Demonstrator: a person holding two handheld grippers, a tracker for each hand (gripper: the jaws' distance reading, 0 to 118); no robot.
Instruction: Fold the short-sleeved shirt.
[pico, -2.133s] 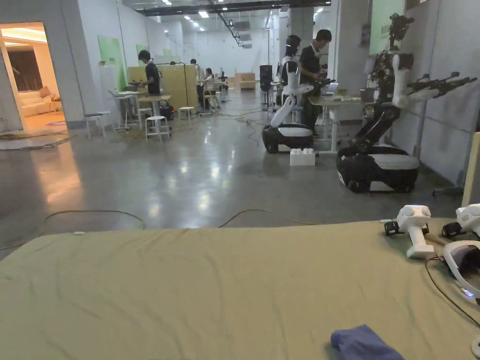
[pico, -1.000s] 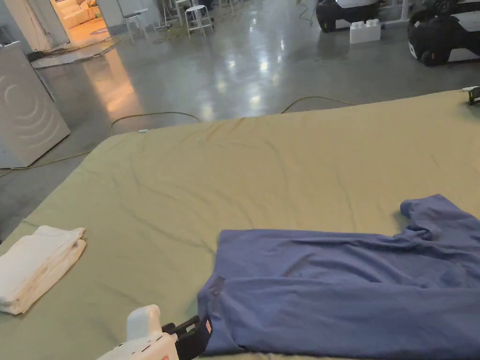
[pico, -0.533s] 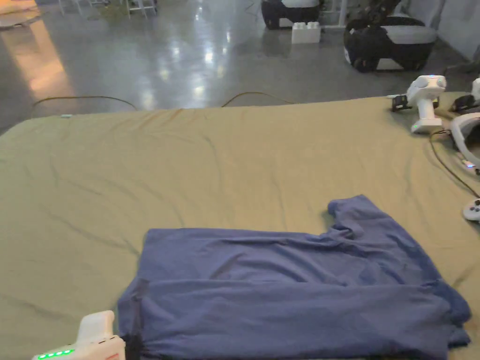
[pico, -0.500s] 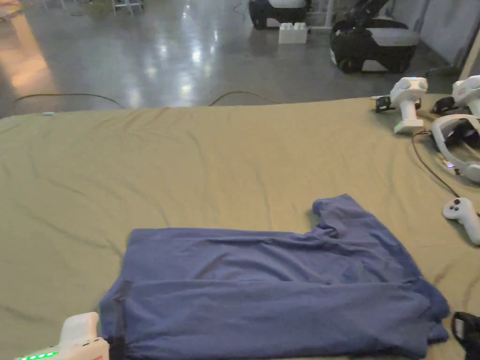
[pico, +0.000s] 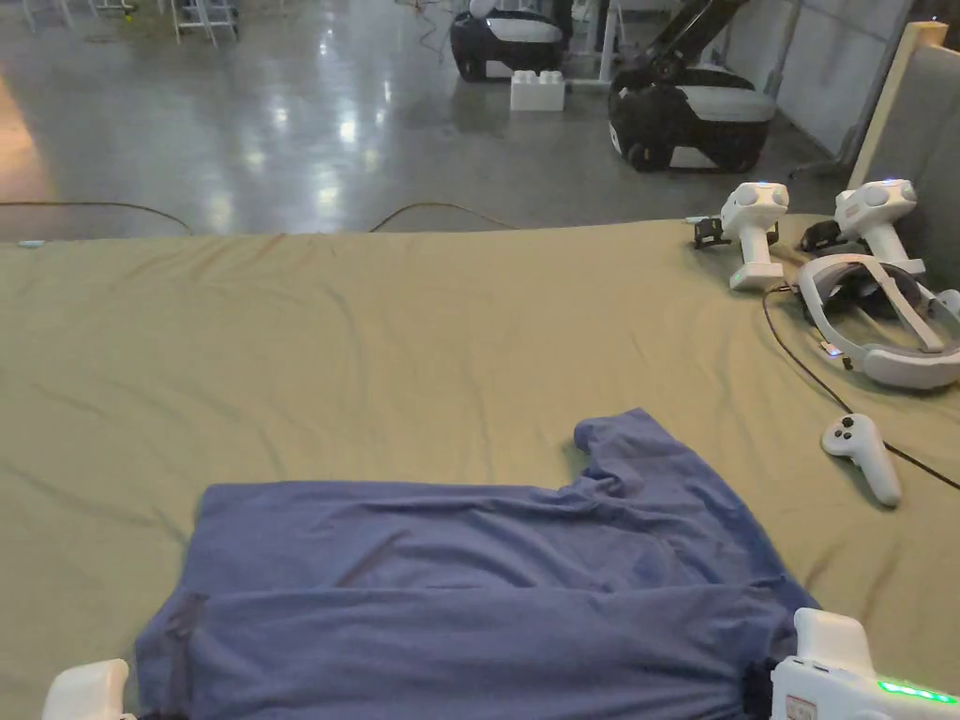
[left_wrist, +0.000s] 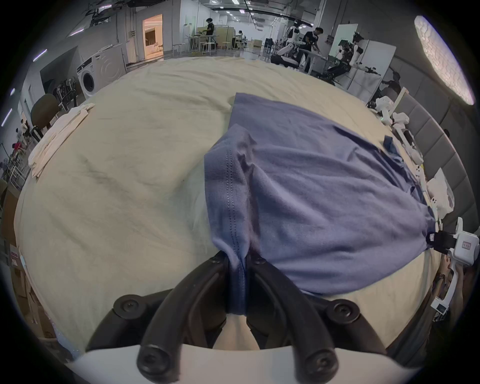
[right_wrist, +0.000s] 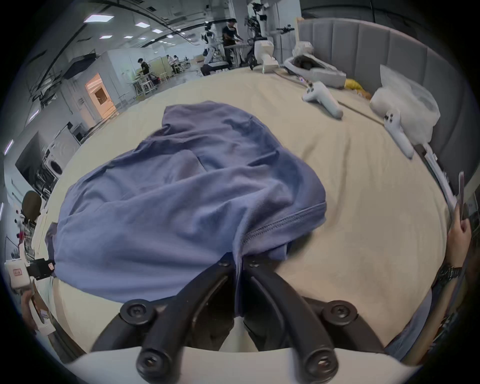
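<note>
Two clamped grips carry our risk: the left gripper (left_wrist: 237, 262) pinches the hem corner of the blue shirt (pico: 487, 581), the right gripper (right_wrist: 237, 262) its shoulder end, both jaws pressing cloth. The shirt lies on the bed sheet (pico: 375, 328), well short of the headset (pico: 881, 323). Uneven lifting could bunch our fold; thin bites may slip.

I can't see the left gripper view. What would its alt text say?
The left gripper, its black jaws shut, pinches a hemmed corner of a blue shirt spread on a tan sheet. The right gripper grips the shirt's far corner. Folded white cloth lies at the sheet's left edge, with a workshop behind.
</note>
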